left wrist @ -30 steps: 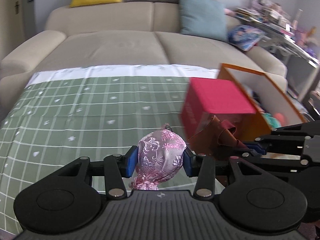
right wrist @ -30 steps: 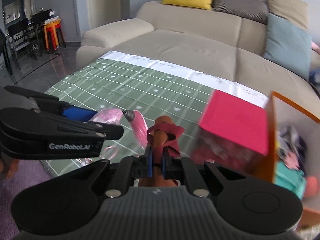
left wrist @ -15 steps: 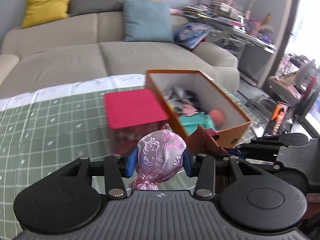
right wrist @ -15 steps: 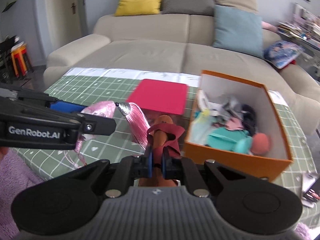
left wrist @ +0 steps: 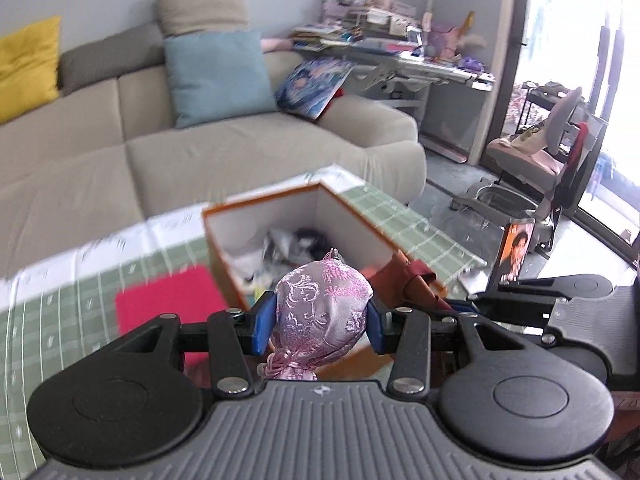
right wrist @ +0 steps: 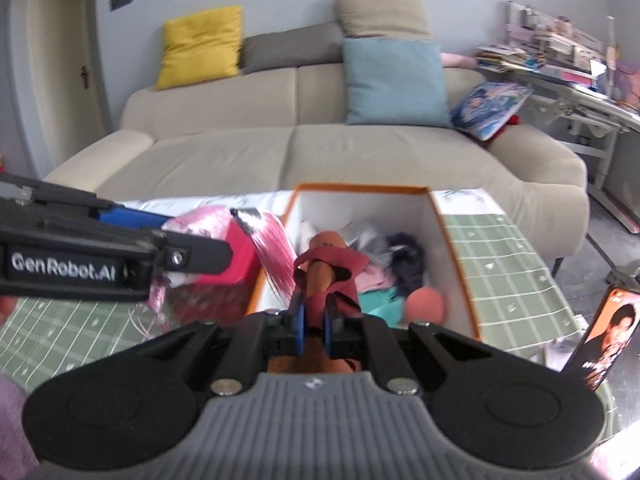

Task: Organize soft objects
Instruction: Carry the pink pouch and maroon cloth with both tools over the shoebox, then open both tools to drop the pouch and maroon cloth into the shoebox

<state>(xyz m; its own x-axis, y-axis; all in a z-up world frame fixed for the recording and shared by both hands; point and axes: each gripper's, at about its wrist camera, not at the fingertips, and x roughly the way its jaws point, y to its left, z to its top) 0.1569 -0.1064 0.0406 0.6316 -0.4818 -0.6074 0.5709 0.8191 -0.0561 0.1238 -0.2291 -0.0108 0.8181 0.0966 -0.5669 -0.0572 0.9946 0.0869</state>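
My left gripper (left wrist: pixel 316 322) is shut on a pink brocade pouch (left wrist: pixel 322 312) with a pink tassel (right wrist: pixel 274 248), held just in front of the open orange box (left wrist: pixel 348 210). My right gripper (right wrist: pixel 313 322) is shut on a brown and dark red leather piece (right wrist: pixel 328 270), held over the near edge of the orange box (right wrist: pixel 456 256). The box holds several soft things: grey, dark, teal and pink fabric and a coral ball (right wrist: pixel 426 304). The left gripper (right wrist: pixel 160 248) shows at left in the right wrist view.
A red box (left wrist: pixel 168 300) stands left of the orange box on the green checked tablecloth (right wrist: pixel 508 268). A beige sofa (right wrist: pixel 320 152) with cushions lies behind. A photo card (right wrist: pixel 610 332) stands at the table's right edge. A cluttered desk (left wrist: pixel 400 52) is far right.
Both grippers swung right with their loads and came closer to the orange box. The box now sits straight ahead of both, and the red box has slid to the left.
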